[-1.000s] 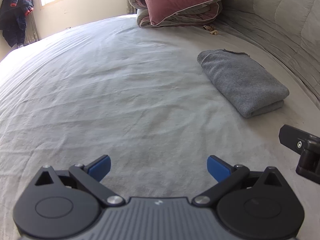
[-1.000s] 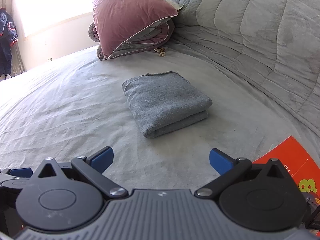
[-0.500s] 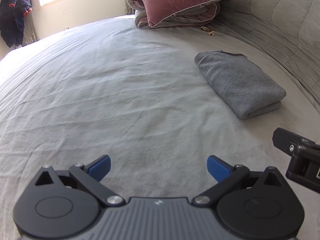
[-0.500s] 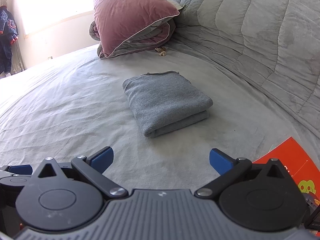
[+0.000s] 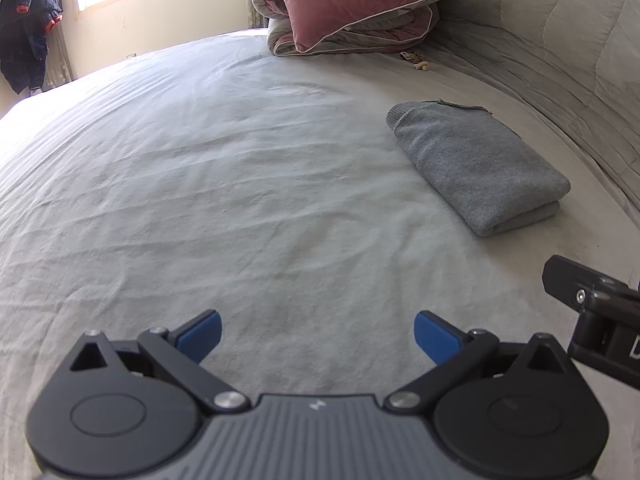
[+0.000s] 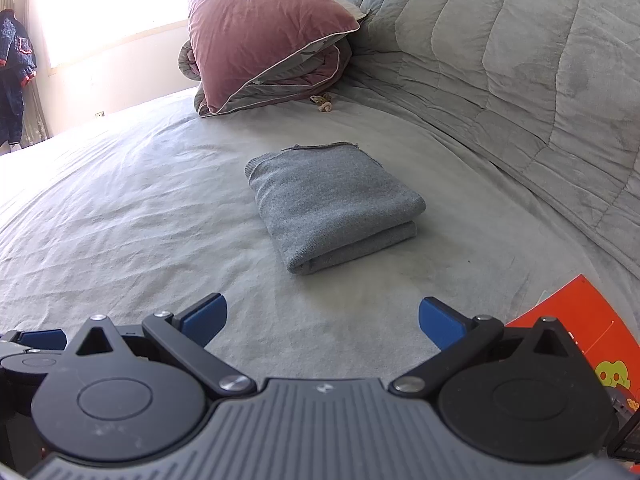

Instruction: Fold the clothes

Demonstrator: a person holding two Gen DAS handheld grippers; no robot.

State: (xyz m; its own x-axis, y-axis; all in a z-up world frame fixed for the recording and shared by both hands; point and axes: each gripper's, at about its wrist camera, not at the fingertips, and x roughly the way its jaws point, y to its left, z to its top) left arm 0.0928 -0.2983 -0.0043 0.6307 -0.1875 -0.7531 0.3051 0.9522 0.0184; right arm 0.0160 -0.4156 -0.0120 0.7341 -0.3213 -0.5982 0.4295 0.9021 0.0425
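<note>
The left gripper (image 5: pixel 317 332) has eased back slightly; both it and the right gripper (image 6: pixel 322 318) gape wide, empty. The soft, knitted grey sweater (image 6: pixel 334 204) lies folded into a rectangle on the wrinkled bedsheet (image 5: pixel 200 184).

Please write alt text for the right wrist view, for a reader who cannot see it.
A folded grey sweater lies on a pale bed sheet, ahead of the open, empty right hand-held gripper. Behind it a pink pillow rests on a rolled grey quilt; an orange book is at right.
</note>
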